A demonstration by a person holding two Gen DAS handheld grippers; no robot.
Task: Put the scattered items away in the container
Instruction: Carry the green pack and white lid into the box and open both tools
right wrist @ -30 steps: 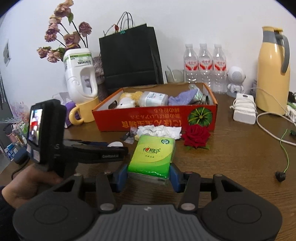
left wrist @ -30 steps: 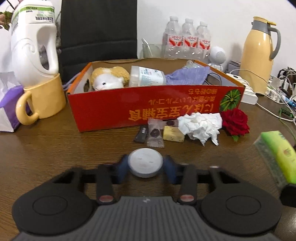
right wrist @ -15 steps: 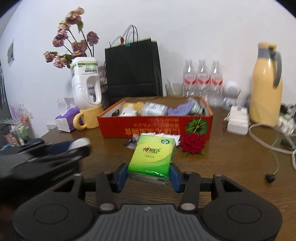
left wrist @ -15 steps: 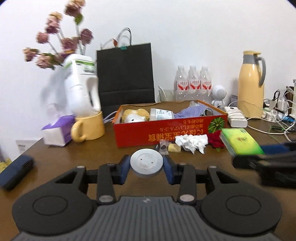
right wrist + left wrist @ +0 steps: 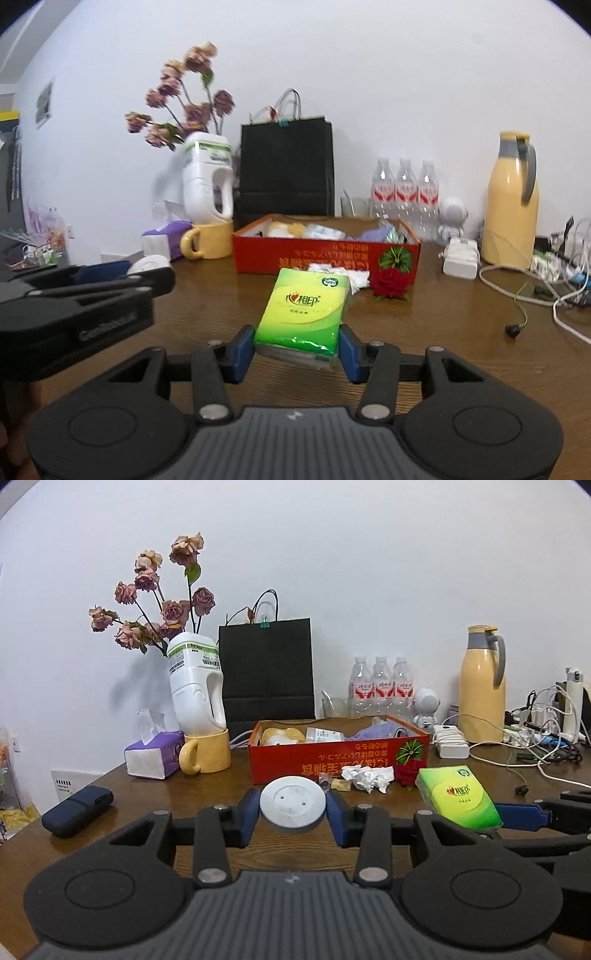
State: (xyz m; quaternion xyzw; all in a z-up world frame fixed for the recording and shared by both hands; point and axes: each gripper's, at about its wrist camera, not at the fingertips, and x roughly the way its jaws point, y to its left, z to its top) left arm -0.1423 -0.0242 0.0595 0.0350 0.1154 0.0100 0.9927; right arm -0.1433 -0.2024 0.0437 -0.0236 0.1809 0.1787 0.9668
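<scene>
Plain white wall (image 5: 369,572), brown wooden table (image 5: 207,794)

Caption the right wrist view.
Right gripper holds a green tissue pack before the red box.

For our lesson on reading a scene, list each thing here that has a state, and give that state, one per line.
Left gripper: shut on the white disc.
Right gripper: shut on the green tissue pack.
Red box: open-topped, partly filled.
Crumpled tissue: on table, outside box.
Red rose: on table, against box.
</scene>
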